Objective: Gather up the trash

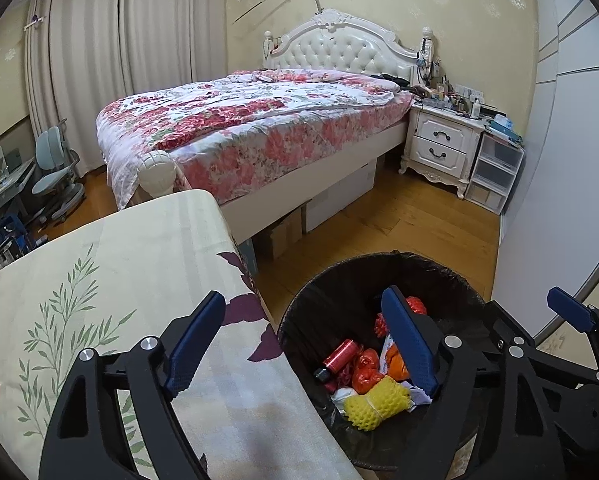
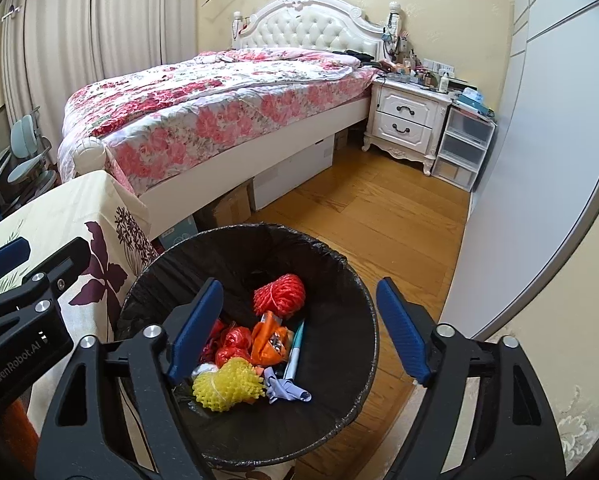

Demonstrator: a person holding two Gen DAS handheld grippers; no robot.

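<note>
A black-lined trash bin stands on the wood floor beside a cloth-covered table. It also shows in the left wrist view. Inside lie a yellow foam net, a red foam net, red and orange wrappers, a pen, a purple scrap and a red bottle. My left gripper is open and empty, spanning the table edge and the bin. My right gripper is open and empty above the bin.
A bed with a floral quilt stands behind, with boxes under it. A white nightstand and plastic drawers are at the far right. A white wardrobe door runs along the right. A desk chair stands far left.
</note>
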